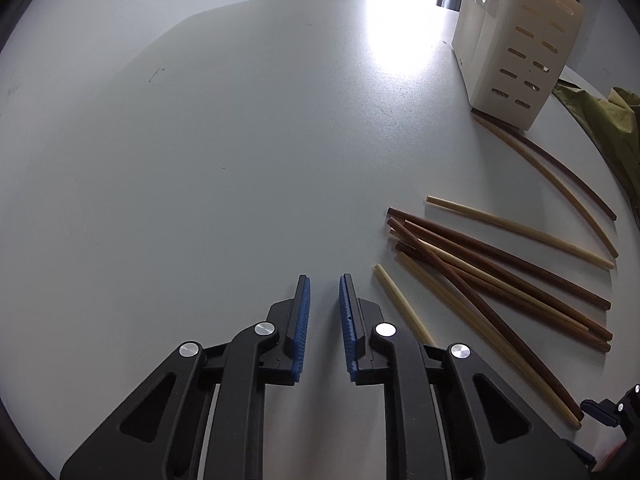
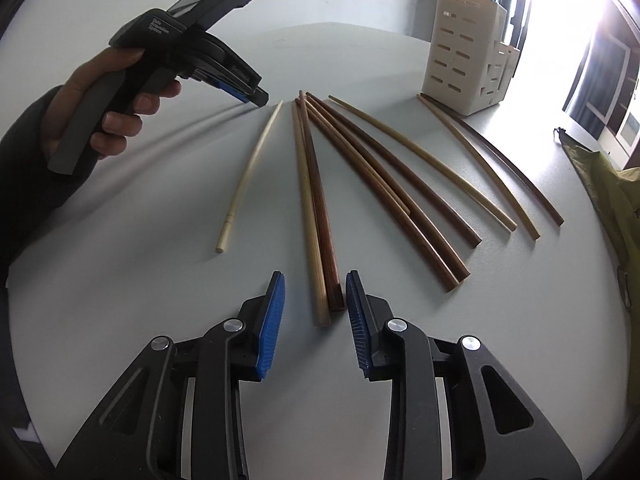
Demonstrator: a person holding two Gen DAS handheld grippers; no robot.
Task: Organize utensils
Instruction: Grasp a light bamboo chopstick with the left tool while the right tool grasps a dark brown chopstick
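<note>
1. Counter (image 2: 160, 280) is pale grey w/ the white slotted utensil holder (image 2: 466, 64) standing at the far right, and a green cloth (image 2: 612, 200) cut off at the right edge.
2. Chopsticks (image 2: 360, 176) are fanned out on the counter btwn the holder and the right gripper (image 2: 314, 312), a mix of dark brown and pale ones. Two of them, one pale and one dark, point straight into the gap btwn the right jaws, ends sitting just inside but not touching the blue pads (image 2: 272, 328) afaict.
3. Right jaws are wide apart, nothing in them.
4. Left gripper (image 1: 324, 320) hangs over bare counter, chopstick pile (image 1: 500, 280) off to its right; nearest pale stick (image 1: 400, 304) runs just beside its right finger and slips behind it, so its end is hidden.
5. Left jaws are parted a fair bit, narrower than the right ones, nothing in them.
6. In the right wrist view the left hand (image 2: 100, 108) grips its handle; two sticks by the holder's base have their far ends tucked against it, hard to tell if under it.
</note>
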